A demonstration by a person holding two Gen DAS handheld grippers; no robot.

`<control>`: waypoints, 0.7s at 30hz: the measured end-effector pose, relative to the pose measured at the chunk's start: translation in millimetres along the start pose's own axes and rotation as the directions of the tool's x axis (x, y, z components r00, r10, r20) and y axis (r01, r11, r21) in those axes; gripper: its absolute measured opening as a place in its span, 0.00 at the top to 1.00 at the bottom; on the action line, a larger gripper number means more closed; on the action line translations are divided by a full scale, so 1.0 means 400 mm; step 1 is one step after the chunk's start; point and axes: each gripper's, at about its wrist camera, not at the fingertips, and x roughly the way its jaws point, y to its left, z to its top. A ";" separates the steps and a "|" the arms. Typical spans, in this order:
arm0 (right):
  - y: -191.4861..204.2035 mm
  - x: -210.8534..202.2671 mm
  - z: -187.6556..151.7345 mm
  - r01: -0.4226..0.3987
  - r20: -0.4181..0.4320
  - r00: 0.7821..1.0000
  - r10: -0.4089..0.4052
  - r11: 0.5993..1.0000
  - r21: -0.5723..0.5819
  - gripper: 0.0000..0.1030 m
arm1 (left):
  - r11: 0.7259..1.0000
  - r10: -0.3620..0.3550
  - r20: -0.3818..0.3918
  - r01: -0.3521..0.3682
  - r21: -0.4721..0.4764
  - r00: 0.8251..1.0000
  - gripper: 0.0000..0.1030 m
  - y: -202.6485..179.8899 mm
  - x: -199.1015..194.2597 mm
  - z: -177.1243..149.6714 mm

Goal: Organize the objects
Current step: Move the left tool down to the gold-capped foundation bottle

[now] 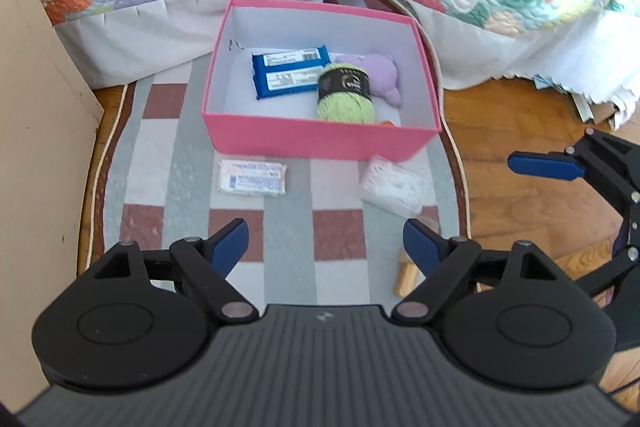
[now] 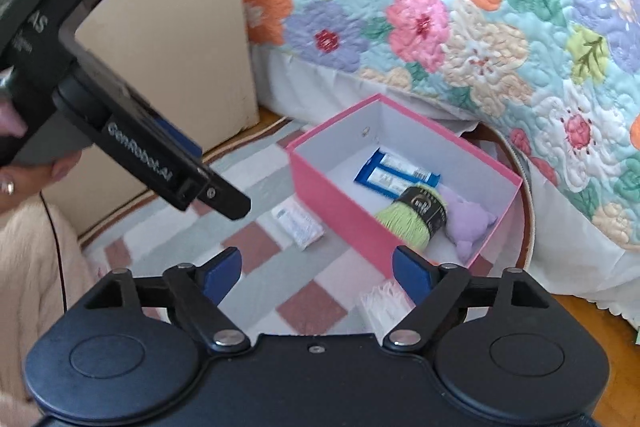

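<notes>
Open pink cardboard box (image 1: 320, 143) at the far edge of the checked oval rug (image 1: 288, 239), holding two blue wrapped bars (image 1: 290, 73), a green yarn skein (image 1: 346, 95) and a lilac plush toy (image 1: 382, 75). Against its near wall: a white tissue packet (image 1: 253, 177) and a clear bag (image 1: 394, 187). Left gripper (image 1: 325, 241) and right gripper (image 2: 316, 269): jaws apart, empty.

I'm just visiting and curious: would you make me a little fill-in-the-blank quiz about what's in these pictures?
1. The open box on the checked rug is coloured ____.
2. Inside it, the ball of yarn is light ____.
3. The number of blue packets in the box is ____.
4. Both the left gripper and the right gripper have their jaws ____.

Missing words: pink; green; two; open
</notes>
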 end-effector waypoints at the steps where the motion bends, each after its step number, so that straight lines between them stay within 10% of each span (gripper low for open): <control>1: 0.003 -0.004 -0.010 0.002 -0.009 1.000 -0.002 1.000 -0.011 0.16 | 1.000 -0.004 -0.003 0.004 0.004 1.000 0.17 -0.006 -0.002 -0.009; 10: 0.015 0.017 -0.142 -0.059 -0.097 0.994 0.054 0.997 -0.045 0.13 | 0.999 -0.027 -0.040 0.028 0.018 0.999 0.16 -0.055 0.059 -0.098; 21: -0.050 0.162 -0.313 -0.031 -0.067 0.996 0.057 0.941 0.338 0.13 | 0.994 -0.112 -0.021 0.113 0.007 0.993 0.18 -0.081 0.239 -0.143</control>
